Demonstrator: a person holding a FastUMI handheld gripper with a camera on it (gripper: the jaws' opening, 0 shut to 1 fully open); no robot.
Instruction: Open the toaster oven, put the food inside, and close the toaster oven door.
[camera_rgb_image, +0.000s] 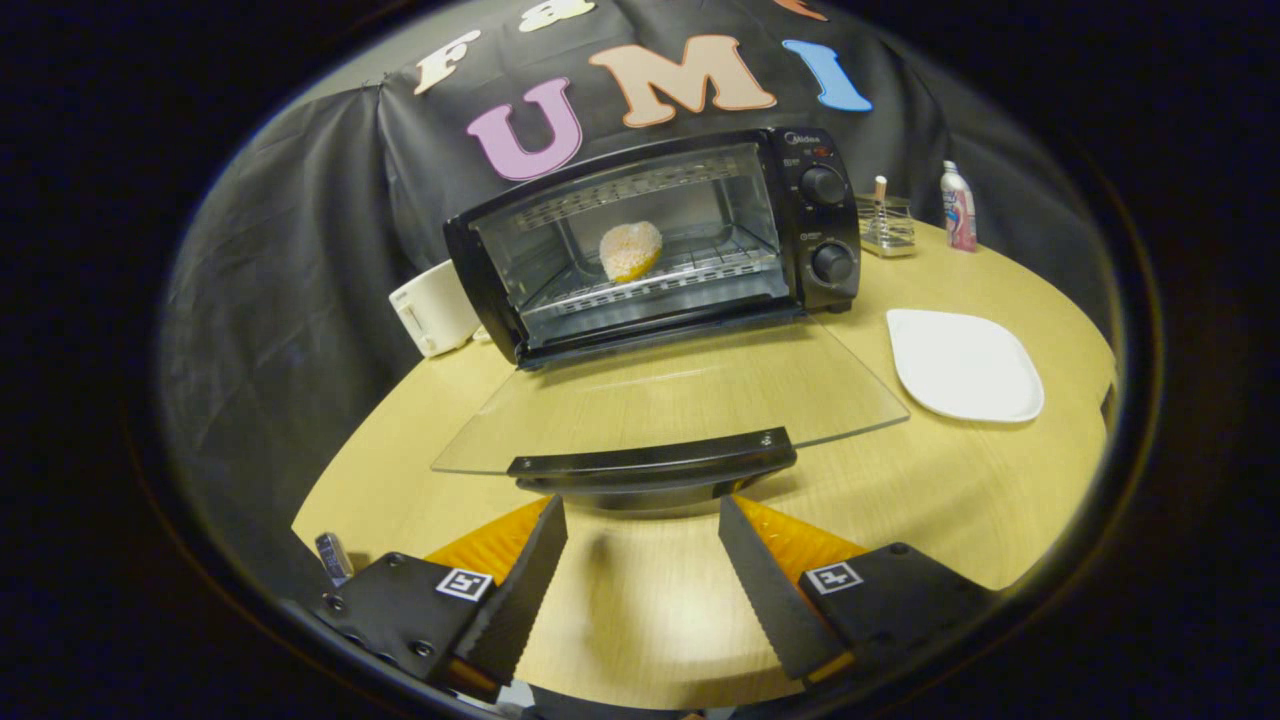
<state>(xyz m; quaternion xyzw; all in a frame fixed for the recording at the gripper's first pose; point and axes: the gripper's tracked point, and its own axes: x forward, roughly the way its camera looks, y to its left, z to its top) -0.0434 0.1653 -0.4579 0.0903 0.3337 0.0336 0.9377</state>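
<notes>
A black toaster oven (660, 240) stands on the round wooden table (1000, 480), its glass door (680, 400) folded down flat toward me. A heart-shaped piece of food (630, 250) lies on the wire rack inside. The door's black handle (652, 462) runs across just ahead of my fingertips. My gripper (642, 510) is open, its two fingers spread on either side below the handle, with nothing between them but bare table.
A white square plate (962, 364) lies on the table right of the door. Behind it stand a small metal rack (886, 230) and a white bottle (957, 208). A white appliance (435, 308) sits left of the oven. The table edge curves close on the left.
</notes>
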